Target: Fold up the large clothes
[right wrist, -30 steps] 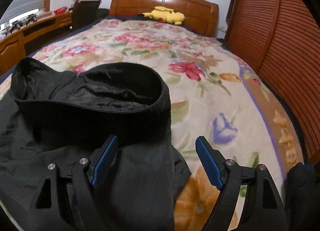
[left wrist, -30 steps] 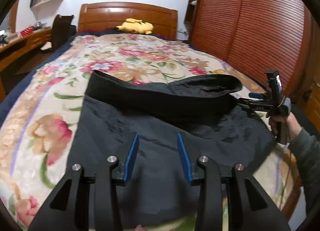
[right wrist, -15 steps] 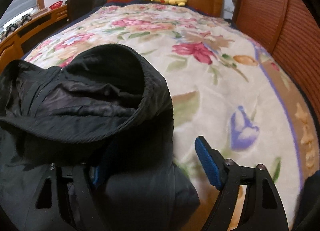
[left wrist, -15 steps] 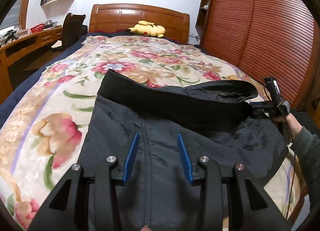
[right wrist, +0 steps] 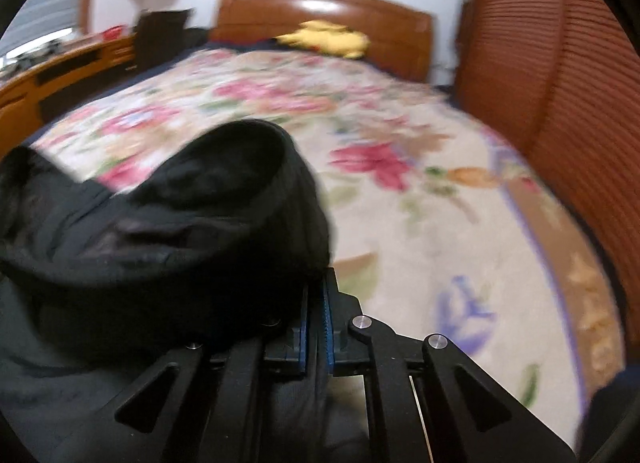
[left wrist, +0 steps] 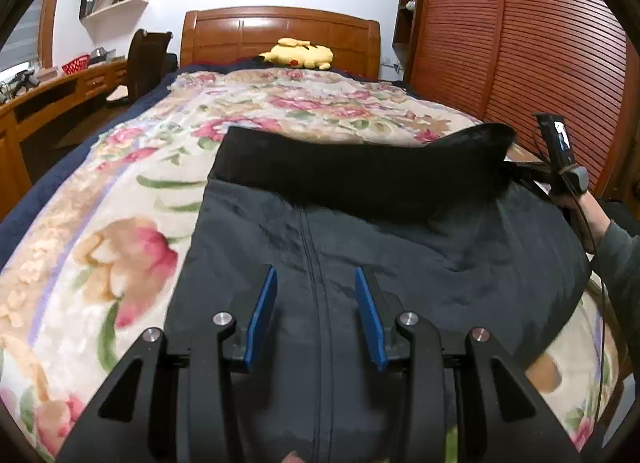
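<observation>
Dark jacket (left wrist: 360, 263) spread on floral bed (left wrist: 120, 191), ctr frame, ribbed hem (left wrist: 360, 175) twd headboard.
L gripper (left wrist: 316, 309) is held w/ jaws spread above zipper, lower ctr, nothing gripped. R gripper (right wrist: 316, 327) is seen pressed together on jacket fabric at hem's rt end, lower ctr of blurred rt view.

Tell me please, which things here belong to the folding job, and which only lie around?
Belong to the job:
- large dark zip-front jacket with black ribbed hem band
- left gripper, open above it
- right gripper, shut on the hem band
- floral bedspread, the work surface

Only lying around:
- yellow plush toy
- dark chair
- wooden desk
</observation>
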A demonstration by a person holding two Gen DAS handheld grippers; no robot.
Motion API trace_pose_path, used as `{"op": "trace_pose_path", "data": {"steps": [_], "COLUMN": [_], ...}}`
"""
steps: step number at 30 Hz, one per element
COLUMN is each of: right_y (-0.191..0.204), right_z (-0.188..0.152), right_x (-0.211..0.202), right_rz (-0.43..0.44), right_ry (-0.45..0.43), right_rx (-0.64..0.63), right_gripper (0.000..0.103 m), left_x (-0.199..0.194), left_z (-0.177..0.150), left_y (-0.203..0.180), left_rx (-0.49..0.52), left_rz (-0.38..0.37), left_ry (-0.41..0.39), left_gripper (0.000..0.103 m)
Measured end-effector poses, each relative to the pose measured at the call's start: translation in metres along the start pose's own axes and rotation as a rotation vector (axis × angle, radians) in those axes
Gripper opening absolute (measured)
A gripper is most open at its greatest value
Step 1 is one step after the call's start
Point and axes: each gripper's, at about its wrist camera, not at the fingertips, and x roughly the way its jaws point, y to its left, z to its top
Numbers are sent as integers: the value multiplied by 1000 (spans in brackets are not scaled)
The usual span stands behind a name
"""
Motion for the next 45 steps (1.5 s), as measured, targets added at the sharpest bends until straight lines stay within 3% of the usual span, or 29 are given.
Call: {"op": "trace_pose_path", "data": {"steps": [4,7,11,13,16,23,27,32,45], "right_y": [-10,-10,-9,-7,-3,15,22,29,35], "right_z": [-1,0,8,9,4,-34,-64,-95,-131], "right_x": [23,23,19,14,-5,-64,-102,-133,-152], "right_rz": [-62,-89,-82,-97,-76,-16,3,24,15], "right_ry": [148,166,171,160,129,81,56,54,82], "right_rx": [85,112,122,93,84,29,17,24,39], "right_gripper": [3,5,22,42,57,65,74,76,78], "left_x": [3,6,7,7,7,-3,-10,-24,-25], "left_z": [-6,-10,-13,-15,-17,-19,-22,-29,-64], "left_y": [-4,-7,-10,-11,-12,-12,-6,9,47], "left_rx": [30,56,75,76,82,96,106,110,94], "left_rz": [24,38,35,29,22,20,37,66,134], "left_ry": [14,25,35,40,44,37,32,33,159], "left_gripper": [39,39,39,39,39,39,40,40,44]}}
